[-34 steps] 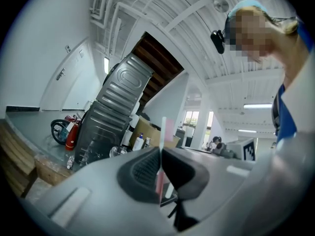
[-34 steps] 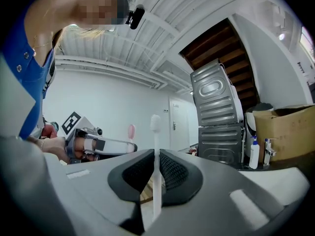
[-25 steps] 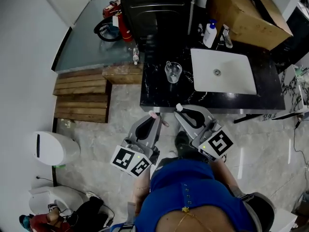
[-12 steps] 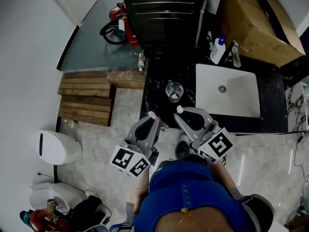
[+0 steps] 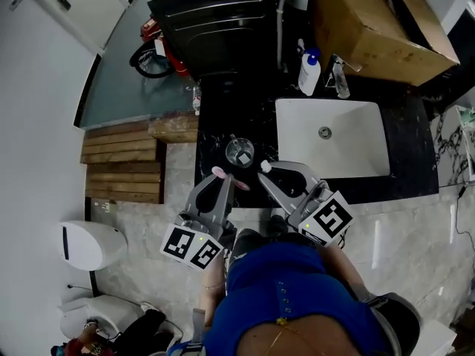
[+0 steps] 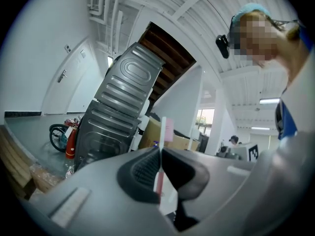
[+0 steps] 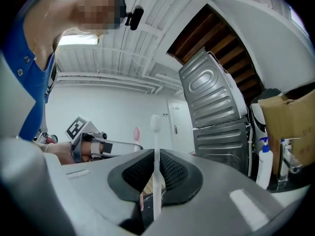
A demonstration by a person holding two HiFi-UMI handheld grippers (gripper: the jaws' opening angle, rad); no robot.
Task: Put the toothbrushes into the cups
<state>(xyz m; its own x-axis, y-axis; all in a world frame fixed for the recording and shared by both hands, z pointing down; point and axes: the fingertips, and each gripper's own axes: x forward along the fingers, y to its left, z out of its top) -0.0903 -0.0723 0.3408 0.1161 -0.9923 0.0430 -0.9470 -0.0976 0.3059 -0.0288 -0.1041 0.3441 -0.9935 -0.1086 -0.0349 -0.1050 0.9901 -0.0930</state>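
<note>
A clear glass cup (image 5: 240,152) stands near the front of the black counter (image 5: 211,124). My left gripper (image 5: 222,179) is just below-left of the cup and shut on a pink toothbrush (image 5: 220,173), whose head sticks up above the jaws (image 6: 166,130). To the right of the cup, at the counter's front edge, my right gripper (image 5: 270,175) is shut on a white toothbrush (image 5: 266,167). That brush stands upright between the pads (image 7: 155,146). The right gripper view also shows the left gripper (image 7: 93,144) with its pink brush head (image 7: 137,132).
A white sink (image 5: 330,136) is set in the counter right of the cup, with a soap bottle (image 5: 309,73) and a cardboard box (image 5: 371,21) behind it. A dark metal appliance (image 5: 211,21) stands at the back. Wooden pallets (image 5: 122,165) and a white bin (image 5: 89,243) are on the left.
Both grippers, each still holding its toothbrush, have come forward to the counter's front edge. The cup now lies just beyond and between their tips.
</note>
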